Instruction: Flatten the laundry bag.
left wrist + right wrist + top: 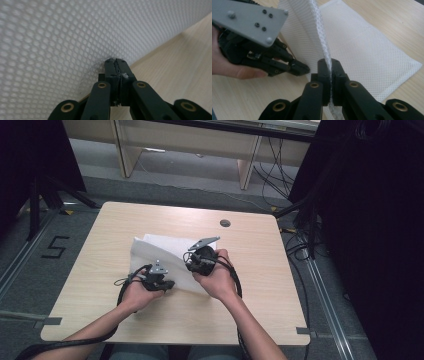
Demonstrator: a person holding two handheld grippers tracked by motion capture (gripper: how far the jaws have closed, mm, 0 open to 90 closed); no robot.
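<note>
I held the white mesh fabric bag (165,251) with both grippers over the light wooden desk (250,270). My left gripper (116,62) had its jaws shut tight on the bag's edge. My right gripper (328,65) had its jaws pinched on a thick folded edge. Part of the bag lay flat on the desk, and part was lifted up.

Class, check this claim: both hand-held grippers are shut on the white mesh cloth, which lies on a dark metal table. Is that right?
One detail is wrong: the table is light wood, not dark metal, as the high view shows. The rest holds: the left hand-held gripper and the right hand-held gripper are both shut on the white mesh cloth.
</note>
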